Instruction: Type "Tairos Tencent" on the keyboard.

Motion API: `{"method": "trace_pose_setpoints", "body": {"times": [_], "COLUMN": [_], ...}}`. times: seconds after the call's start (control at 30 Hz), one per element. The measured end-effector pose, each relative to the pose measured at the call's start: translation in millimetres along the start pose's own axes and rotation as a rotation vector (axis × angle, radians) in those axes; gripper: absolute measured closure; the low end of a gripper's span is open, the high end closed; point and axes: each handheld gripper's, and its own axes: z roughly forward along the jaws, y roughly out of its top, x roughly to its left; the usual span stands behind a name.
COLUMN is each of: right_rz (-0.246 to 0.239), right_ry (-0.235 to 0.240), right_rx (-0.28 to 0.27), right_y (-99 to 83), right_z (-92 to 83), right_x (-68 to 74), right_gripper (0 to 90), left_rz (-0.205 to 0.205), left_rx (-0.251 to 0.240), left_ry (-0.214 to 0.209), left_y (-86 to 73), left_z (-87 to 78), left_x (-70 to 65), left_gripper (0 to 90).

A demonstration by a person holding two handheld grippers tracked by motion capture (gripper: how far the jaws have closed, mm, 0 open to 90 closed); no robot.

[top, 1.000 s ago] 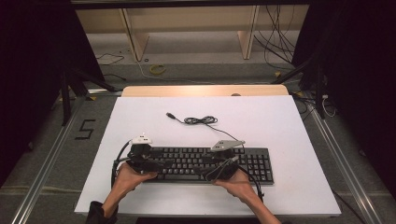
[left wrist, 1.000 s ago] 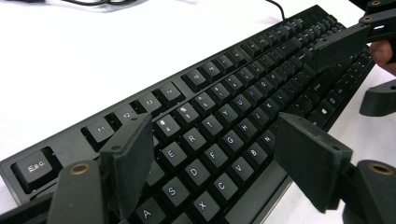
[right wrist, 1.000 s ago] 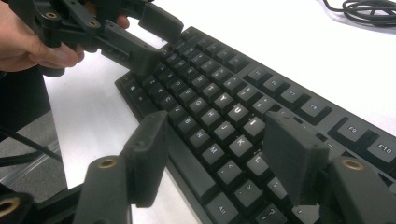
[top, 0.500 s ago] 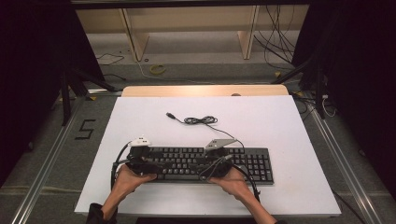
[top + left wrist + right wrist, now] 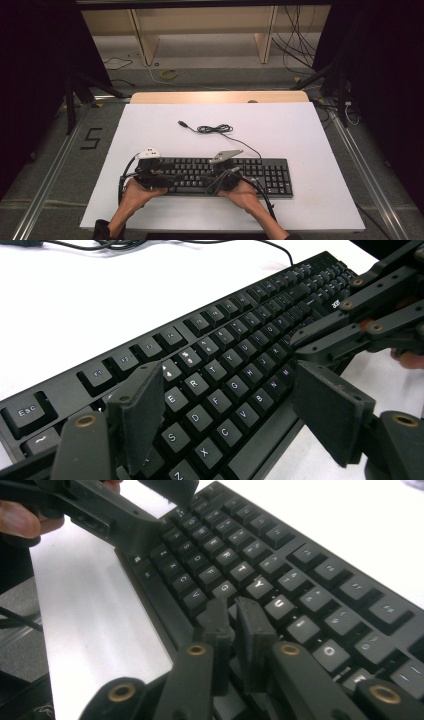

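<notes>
Lying flat near the front edge of one white rectangular table top (image 5: 310, 135): one black full-size plastic computer keyboard (image 5: 260, 175), its single thin black cable (image 5: 220, 129) trailing back in a loose coil to a plug. Working over it: two hand-held black grippers, one per hand, two hands in all.

Hovering over the keyboard's left end, just above the letter keys: the left gripper (image 5: 235, 405). Standing wide apart, its two padded jaws, with nothing gripped between them; straddling the keys around E, D, C and B in the left gripper view, whether touching them cannot be told.

Sitting over the middle of the keyboard, near the front rows: the right gripper (image 5: 234, 630). Having just been closing, its two jaws, now nearly together with only a narrow slit left and nothing caught between them. Pointing down at the keys beside G and U in the right gripper view, tips close to the key tops; contact not clear enough to tell.
</notes>
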Motion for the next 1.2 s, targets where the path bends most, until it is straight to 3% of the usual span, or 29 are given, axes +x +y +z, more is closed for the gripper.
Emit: {"method": "trace_pose_setpoints", "body": {"times": [0.4,1.2], "right_rz": [-0.021,-0.035], "right_ry": [-0.016,-0.03], "right_rx": [0.039,0.072], "right_y": [0.0,-2.5], "right_z": [13.5,21.1], "right_x": [2.0,4.8], "right_gripper": [90.0,90.0], "left_rz": [-0.013,-0.019], "left_rx": [-0.009,-0.003], "left_ry": [-0.011,-0.013], "left_y": [-4.1,-6.4], "left_z": [-1.4,-0.8], "left_x": [-0.4,0.5], "left_gripper": [28.7,28.7]}}
